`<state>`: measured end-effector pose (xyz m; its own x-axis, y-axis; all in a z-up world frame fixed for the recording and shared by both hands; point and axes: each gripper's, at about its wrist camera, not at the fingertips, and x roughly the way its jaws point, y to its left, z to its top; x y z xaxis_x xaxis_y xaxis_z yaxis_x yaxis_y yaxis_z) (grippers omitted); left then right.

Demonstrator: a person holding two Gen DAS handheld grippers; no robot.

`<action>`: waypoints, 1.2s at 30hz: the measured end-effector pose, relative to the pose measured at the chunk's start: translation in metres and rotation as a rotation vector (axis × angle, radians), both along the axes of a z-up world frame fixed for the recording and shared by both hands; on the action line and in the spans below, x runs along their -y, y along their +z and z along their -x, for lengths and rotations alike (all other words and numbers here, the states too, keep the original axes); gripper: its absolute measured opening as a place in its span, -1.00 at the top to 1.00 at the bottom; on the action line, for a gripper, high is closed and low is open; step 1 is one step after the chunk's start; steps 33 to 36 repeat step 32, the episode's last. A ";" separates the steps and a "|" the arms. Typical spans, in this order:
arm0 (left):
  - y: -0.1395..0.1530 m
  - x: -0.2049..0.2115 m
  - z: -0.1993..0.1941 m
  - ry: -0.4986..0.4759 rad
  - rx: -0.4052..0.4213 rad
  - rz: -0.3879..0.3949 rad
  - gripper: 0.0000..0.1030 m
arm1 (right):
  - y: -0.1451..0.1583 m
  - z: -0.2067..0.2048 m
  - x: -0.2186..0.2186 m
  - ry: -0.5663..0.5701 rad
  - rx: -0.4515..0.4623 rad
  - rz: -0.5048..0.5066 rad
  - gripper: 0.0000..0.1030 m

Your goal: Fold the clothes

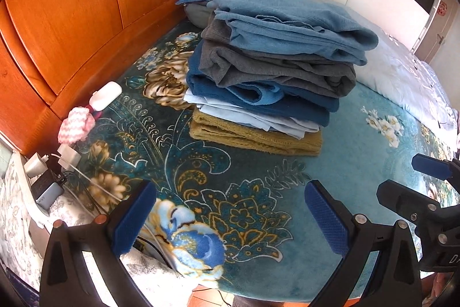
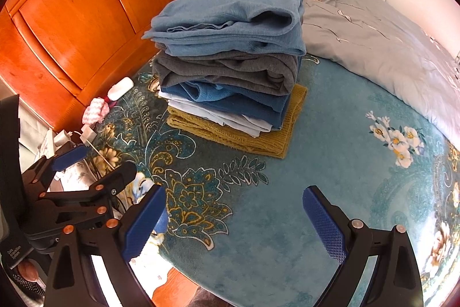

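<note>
Finding 1, position of the work. The stack of folded clothes (image 1: 267, 71), built from a mustard-yellow knitted garment (image 1: 256, 135) at the bottom, pale blue and white sheets of cloth, a dark blue fleece piece, a grey jersey garment (image 1: 287, 71) and a light blue knitted garment (image 1: 287, 22) on top, stands on the teal floral plush blanket (image 1: 258, 220) that covers the bed, near the orange wooden headboard (image 1: 72, 5).

Finding 2, governing relation. The stack lies straight ahead of both grippers and well apart from them, with bare blanket between. In the left wrist view it sits slightly right of centre; in the right wrist view (image 2: 230, 62) slightly left of centre. Neither side is clearly nearer. The stack's long axis runs roughly across both views, its folded edges facing the grippers.

Finding 3, gripper state. The left gripper (image 1: 230, 220) has its blue-padded jaws spread wide and holds nothing. The right gripper (image 2: 234, 223) is likewise spread and empty. Each hangs over the near edge of the bed, side by side.

Finding 4, judgement. No unfolded garment shows within reach; the pale grey daisy-print quilt (image 2: 373, 28) beyond the stack is bedding. Folding appears largely complete.
</note>
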<state>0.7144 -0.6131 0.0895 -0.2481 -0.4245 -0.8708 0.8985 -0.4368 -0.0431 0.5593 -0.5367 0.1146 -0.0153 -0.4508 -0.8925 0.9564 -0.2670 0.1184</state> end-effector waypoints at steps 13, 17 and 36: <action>-0.006 0.001 0.000 -0.009 0.031 -0.004 -1.00 | -0.005 -0.002 0.005 0.008 0.015 -0.013 -0.89; -0.007 0.001 0.002 -0.019 0.042 -0.001 -1.00 | -0.007 -0.002 0.005 0.010 0.014 -0.017 -0.90; -0.004 0.003 0.007 -0.031 0.035 0.014 -1.00 | -0.005 0.000 0.008 0.023 0.011 -0.009 -0.90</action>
